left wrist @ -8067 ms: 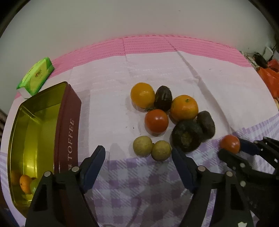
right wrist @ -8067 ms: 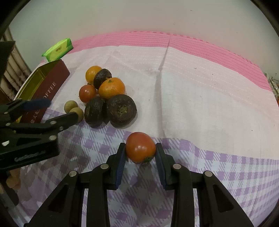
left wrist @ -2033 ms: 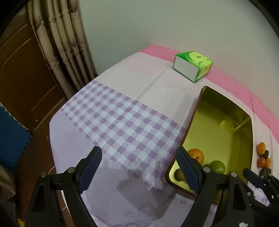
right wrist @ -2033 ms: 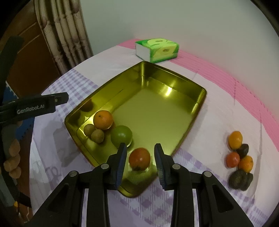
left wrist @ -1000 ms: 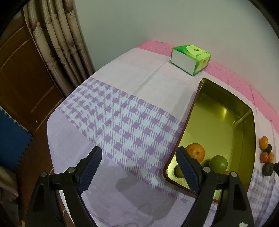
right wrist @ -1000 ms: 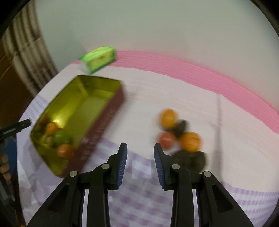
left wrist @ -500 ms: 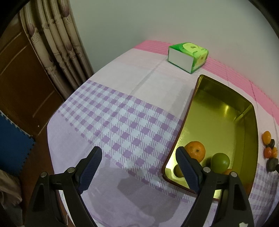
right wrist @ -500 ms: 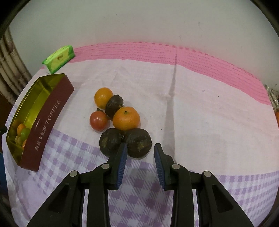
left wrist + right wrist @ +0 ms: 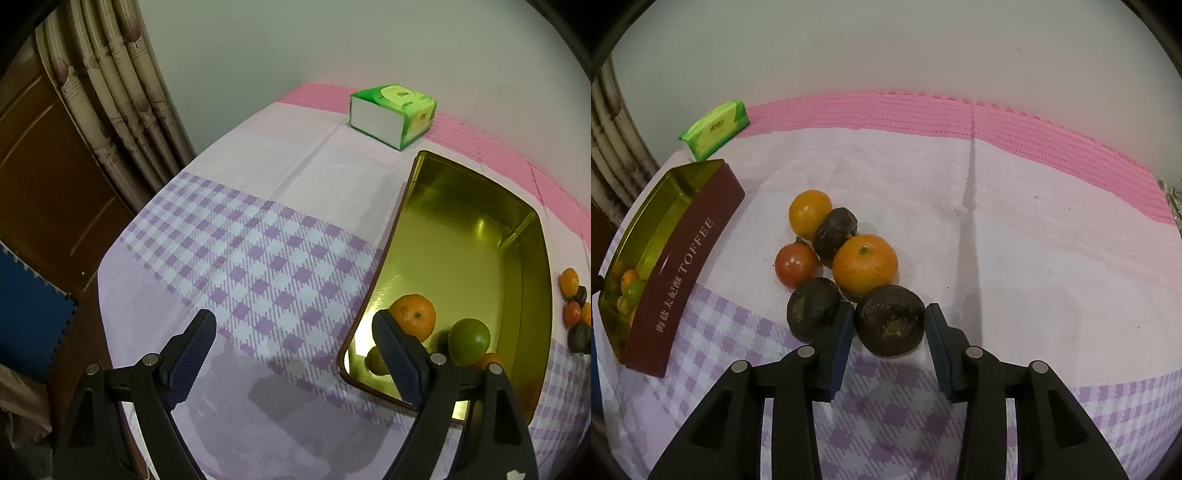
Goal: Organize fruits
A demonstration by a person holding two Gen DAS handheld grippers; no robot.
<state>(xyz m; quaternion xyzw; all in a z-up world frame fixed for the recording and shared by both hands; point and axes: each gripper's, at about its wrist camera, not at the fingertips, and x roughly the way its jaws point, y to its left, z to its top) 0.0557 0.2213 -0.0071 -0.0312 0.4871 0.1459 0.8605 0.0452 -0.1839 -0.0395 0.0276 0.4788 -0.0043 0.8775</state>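
In the right wrist view my right gripper [image 9: 889,325] is open with its fingers on either side of a dark round fruit [image 9: 891,319], not closed on it. A second dark fruit [image 9: 812,313], an orange [image 9: 865,266], a tomato [image 9: 796,265], a small dark fruit [image 9: 834,232] and a yellow-orange fruit [image 9: 809,213] lie in a cluster behind. The gold toffee tin [image 9: 681,254] stands at the left with fruit inside. In the left wrist view my left gripper [image 9: 291,354] is open and empty over the checked cloth, beside the tin [image 9: 524,258], which holds an orange [image 9: 415,315] and a green fruit [image 9: 470,340].
A green tissue pack [image 9: 393,115] lies behind the tin near the wall; it also shows in the right wrist view [image 9: 714,129]. The table's left edge drops off toward a curtain [image 9: 110,92] and a wooden door [image 9: 40,166]. The fruit cluster shows at the left wrist view's right edge [image 9: 574,306].
My right gripper has let go of a tomato in the tin, swung right to the fruit cluster and moved in around the dark fruit. My left gripper has barely shifted.
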